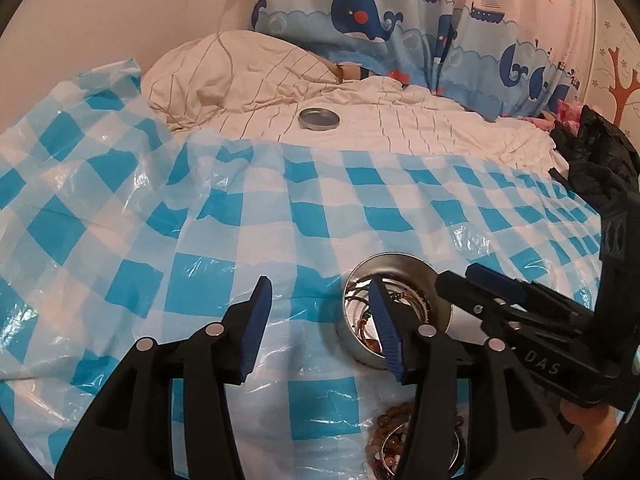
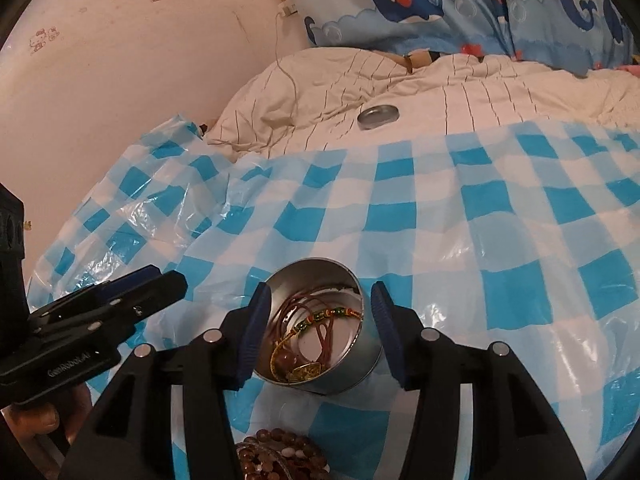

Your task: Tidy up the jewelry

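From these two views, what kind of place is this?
Most likely a bedroom, with the work done on a bed. A rumpled striped duvet lies behind the blue checked plastic sheet, a whale-print curtain hangs behind it, and the wall has cartoon wallpaper.

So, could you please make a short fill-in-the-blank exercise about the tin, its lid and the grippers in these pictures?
1. The round tin stands on a plastic sheet checked white and ____.
2. The tin's lid lies apart from it, on the ____ bedding.
3. Inside the tin lie several ____.
4. The right gripper has its fingers on either side of the tin, and they are ____, not pressing on it.

Missing words: blue; striped; bracelets; open
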`<state>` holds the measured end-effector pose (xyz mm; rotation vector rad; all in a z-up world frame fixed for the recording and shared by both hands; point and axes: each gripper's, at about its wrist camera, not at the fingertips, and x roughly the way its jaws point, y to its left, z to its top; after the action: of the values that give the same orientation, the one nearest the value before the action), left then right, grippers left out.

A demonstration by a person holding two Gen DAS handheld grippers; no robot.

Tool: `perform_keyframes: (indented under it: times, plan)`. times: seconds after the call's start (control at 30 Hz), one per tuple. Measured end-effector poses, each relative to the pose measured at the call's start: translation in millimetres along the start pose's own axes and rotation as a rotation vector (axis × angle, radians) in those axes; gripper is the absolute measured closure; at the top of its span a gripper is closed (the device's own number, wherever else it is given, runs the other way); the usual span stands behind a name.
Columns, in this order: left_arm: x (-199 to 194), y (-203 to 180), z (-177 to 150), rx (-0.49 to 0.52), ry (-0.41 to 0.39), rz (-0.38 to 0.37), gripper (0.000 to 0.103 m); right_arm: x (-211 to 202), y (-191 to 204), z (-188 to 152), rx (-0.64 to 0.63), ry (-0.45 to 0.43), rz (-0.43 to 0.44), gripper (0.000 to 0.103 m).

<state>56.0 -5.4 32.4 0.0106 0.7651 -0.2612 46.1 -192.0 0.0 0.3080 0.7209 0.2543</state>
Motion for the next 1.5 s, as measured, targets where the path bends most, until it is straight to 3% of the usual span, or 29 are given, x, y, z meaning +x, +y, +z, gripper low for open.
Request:
perform_keyframes:
  times: [0.33,0.53,0.63,0.77,0.97,1.1,1.5]
  plan:
    - [3.6,8.6,-10.2,-0.038,0.063,-0.080,0.052,-32.9,-3.2,-8.8,-0.019,0.063,-0.008,0.047]
    - [-2.9,21.4,-15.7,-0.083,0.065,-0.078,0.045,-39.3,11.8,-39.7,-0.137,0.159,0.033,0.029]
    - [-5.6,23.7,-17.3,-0.094,0.065,-0.076,0.043,-40.6,39.3,-61.6,-0.269,0.179,0.041,0.020]
    - [-10.9,20.3,-23.3,-0.070,0.071,-0.077,0.042,-35.5,71.5,-85.1,-0.394,0.191,0.034,0.020]
    - [-20.1,24.0,-29.3,-0.069,0.068,-0.079,0.040,-26.3,68.6,-93.1,-0.344,0.187,-0.022,0.022]
    - [-21.7,27.8,-28.9,-0.077,0.064,-0.077,0.039,-15.9,65.0,-94.8,-0.339,0.208,-0.054,0.032]
    - [-20.0,27.8,-26.5,-0.076,0.069,-0.075,0.037,-2.7,70.7,-106.7,-0.396,0.260,-0.049,0.043]
